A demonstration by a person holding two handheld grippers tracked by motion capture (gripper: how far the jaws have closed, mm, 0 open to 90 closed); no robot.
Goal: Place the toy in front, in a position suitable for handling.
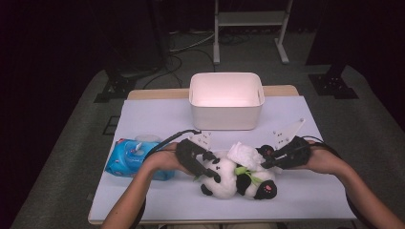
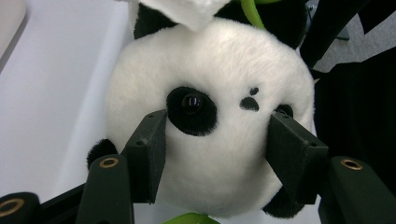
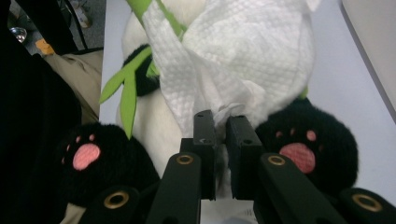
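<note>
Panda held at the head, wipe pinched over its belly

The plush panda (image 1: 234, 180) lies on the worktop (image 1: 157, 119); the left claw (image 2: 217, 140) clamps its head, while the right claw (image 3: 221, 135), pressed together, pinches the white wipe (image 3: 243, 56) lying on the panda's belly.

You see a fluffy cloth panda (image 2: 210, 140) with a glossy eye, an embossed paper tissue (image 3: 243, 56), matt black grippers and a smooth plastic bin (image 1: 226, 117).
</note>
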